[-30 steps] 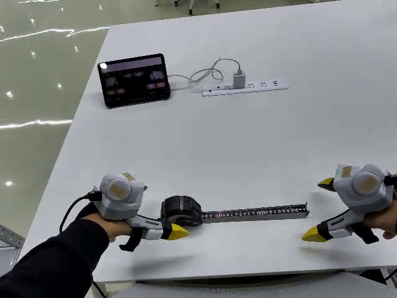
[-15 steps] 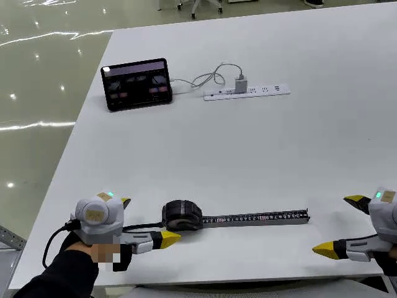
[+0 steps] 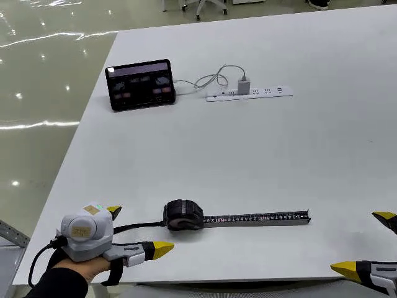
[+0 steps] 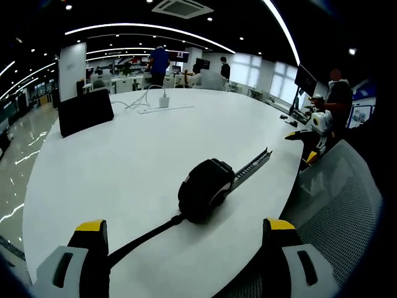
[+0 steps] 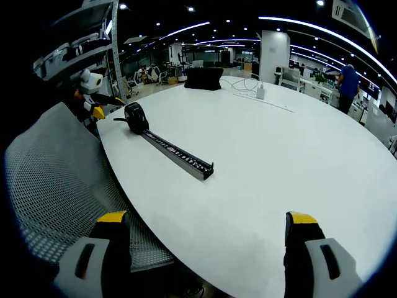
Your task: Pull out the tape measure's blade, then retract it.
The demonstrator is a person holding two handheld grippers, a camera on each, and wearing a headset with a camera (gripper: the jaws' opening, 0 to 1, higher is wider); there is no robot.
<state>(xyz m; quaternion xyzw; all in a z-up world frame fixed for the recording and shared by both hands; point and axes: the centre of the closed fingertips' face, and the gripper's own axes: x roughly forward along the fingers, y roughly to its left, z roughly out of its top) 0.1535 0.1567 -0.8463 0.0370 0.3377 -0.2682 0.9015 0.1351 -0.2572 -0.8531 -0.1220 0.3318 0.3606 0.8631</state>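
Observation:
A black tape measure (image 3: 183, 215) lies near the table's front edge with its blade (image 3: 257, 218) pulled out to the right, flat on the white table (image 3: 248, 149). Its wrist strap trails left. My left gripper (image 3: 135, 231) is open at the front left, a short way back from the case (image 4: 206, 188), holding nothing. My right gripper (image 3: 371, 243) is open at the front right corner, apart from the blade's hooked end (image 5: 206, 170). In the right gripper view the case (image 5: 135, 117) sits at the far end of the blade (image 5: 173, 151).
A dark tablet (image 3: 140, 84) stands at the back left of the table. Beside it lies a white power strip (image 3: 249, 94) with a plugged charger and cable. A grey mesh chair (image 5: 56, 192) sits below the front edge. People stand in the background.
Both grippers have drawn back toward the front edge, away from the tape measure. The left one let go of the case. Case and extended blade have stayed in place.

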